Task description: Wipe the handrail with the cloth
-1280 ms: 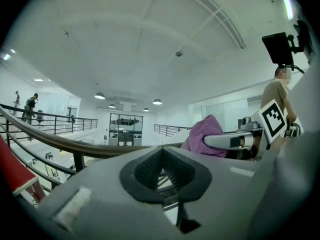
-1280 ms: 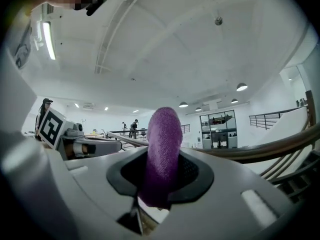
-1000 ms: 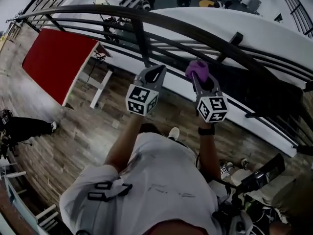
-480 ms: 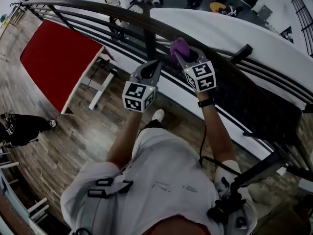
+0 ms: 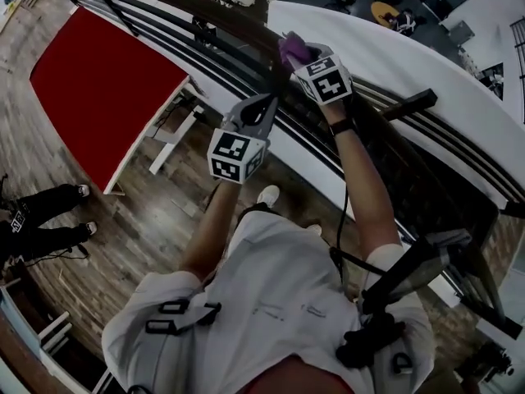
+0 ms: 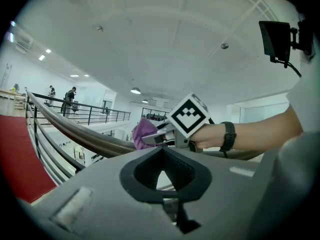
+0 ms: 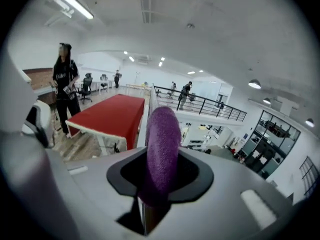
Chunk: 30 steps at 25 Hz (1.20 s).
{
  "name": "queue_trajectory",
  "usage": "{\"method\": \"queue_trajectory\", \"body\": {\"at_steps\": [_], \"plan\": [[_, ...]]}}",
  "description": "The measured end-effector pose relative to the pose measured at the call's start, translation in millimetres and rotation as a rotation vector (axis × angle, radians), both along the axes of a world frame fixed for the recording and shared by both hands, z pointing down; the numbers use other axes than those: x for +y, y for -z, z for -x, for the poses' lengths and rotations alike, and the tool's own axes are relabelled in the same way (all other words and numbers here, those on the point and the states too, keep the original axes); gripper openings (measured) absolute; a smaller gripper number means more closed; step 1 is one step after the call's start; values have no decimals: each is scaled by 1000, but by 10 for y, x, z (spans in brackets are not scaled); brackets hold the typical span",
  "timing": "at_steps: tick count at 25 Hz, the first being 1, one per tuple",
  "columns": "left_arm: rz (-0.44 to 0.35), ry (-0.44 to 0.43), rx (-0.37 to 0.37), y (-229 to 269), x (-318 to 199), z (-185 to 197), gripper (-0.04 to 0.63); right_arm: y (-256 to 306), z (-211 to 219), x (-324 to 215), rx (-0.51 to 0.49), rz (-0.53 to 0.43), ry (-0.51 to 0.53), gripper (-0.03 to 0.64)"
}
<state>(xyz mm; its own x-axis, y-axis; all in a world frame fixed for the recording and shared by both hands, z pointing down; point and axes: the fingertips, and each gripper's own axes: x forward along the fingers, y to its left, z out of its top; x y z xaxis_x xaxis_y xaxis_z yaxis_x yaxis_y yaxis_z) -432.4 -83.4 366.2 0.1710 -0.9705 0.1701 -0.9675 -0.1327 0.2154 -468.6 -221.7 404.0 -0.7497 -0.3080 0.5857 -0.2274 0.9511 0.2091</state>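
Pinching the cloth (image 5: 292, 48) in the right gripper (image 5: 299, 57), on the handrail (image 5: 205, 11), upper centre. Left gripper (image 5: 265, 103) just below, jaws together.

The handrail's (image 5: 238, 25) top is left open toward the left — beneath it, passage is blocked by parallel bars (image 5: 176, 52) and an upright post (image 5: 115, 11).
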Motion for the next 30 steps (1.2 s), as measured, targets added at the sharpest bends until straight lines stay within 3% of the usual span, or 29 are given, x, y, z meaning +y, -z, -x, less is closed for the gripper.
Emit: {"method": "queue_trajectory", "body": {"at_steps": [3,6,16,30], "plan": [[23,7,11,-13,-49,49,0,-120,97,-117,110,20,12,106],[24,16,17,-18,-157,97,0,-74,100,-146,145,37,44,102],[22,-9,-3,-74,-393,-108,0,-184,-158,11,95,102,107,92],[33,-94,-42,-39,-615,-1033,0,-199,-1239,68,65,173,83,92]]}}
